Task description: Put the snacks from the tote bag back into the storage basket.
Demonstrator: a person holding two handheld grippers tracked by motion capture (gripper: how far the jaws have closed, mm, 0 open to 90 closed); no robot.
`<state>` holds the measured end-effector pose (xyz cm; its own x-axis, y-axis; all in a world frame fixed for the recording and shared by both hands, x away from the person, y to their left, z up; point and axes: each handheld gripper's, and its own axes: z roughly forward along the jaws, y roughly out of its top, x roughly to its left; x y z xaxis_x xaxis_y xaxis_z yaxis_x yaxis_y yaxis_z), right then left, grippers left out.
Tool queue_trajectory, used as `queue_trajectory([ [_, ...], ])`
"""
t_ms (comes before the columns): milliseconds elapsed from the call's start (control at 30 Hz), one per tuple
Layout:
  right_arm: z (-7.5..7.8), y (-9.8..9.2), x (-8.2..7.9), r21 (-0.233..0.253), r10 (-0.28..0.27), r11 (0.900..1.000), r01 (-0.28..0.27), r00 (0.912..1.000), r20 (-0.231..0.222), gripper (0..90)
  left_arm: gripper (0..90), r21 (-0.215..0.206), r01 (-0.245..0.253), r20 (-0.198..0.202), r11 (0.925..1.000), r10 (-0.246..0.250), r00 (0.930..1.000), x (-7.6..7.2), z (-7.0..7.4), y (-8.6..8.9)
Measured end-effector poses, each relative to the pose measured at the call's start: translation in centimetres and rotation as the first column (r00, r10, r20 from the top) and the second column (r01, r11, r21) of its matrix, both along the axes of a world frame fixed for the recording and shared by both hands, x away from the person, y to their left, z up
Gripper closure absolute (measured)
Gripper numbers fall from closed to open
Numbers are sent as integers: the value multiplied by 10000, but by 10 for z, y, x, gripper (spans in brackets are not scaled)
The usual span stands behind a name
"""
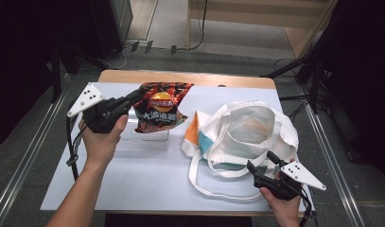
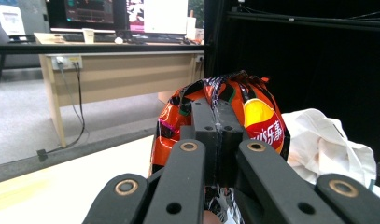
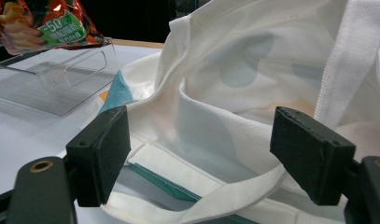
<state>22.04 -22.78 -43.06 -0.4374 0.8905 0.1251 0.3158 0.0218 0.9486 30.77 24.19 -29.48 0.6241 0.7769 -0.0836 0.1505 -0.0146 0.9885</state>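
Observation:
A red and black chip bag (image 1: pixel 159 108) hangs above the table's left half, pinched at its top corner by my left gripper (image 1: pixel 135 96), which is shut on it. In the left gripper view the bag (image 2: pixel 260 116) bulges beyond the closed jaws of that gripper (image 2: pixel 217 122). A white tote bag (image 1: pixel 249 132) with teal and orange print lies crumpled at the right, its mouth facing up. My right gripper (image 1: pixel 261 162) sits at the tote's near edge, open. In the right gripper view its pads (image 3: pixel 103 151) straddle the tote's rim and handle strap (image 3: pixel 215 198).
A clear plastic tray (image 1: pixel 143 137) rests under the hanging chip bag, also visible as a clear plastic tray (image 3: pixel 57 86) in the right gripper view. The white table cover (image 1: pixel 133 184) is bare toward the front left. A wooden desk (image 2: pixel 108 74) stands beyond the table.

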Motion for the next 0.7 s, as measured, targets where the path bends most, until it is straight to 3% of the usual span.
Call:
queue_trajectory([
  [700, 0, 5, -3, 140, 264, 9995, -267, 9993, 249, 192, 900, 117, -675, -17, 9977, 675, 9977, -2, -2, 39],
])
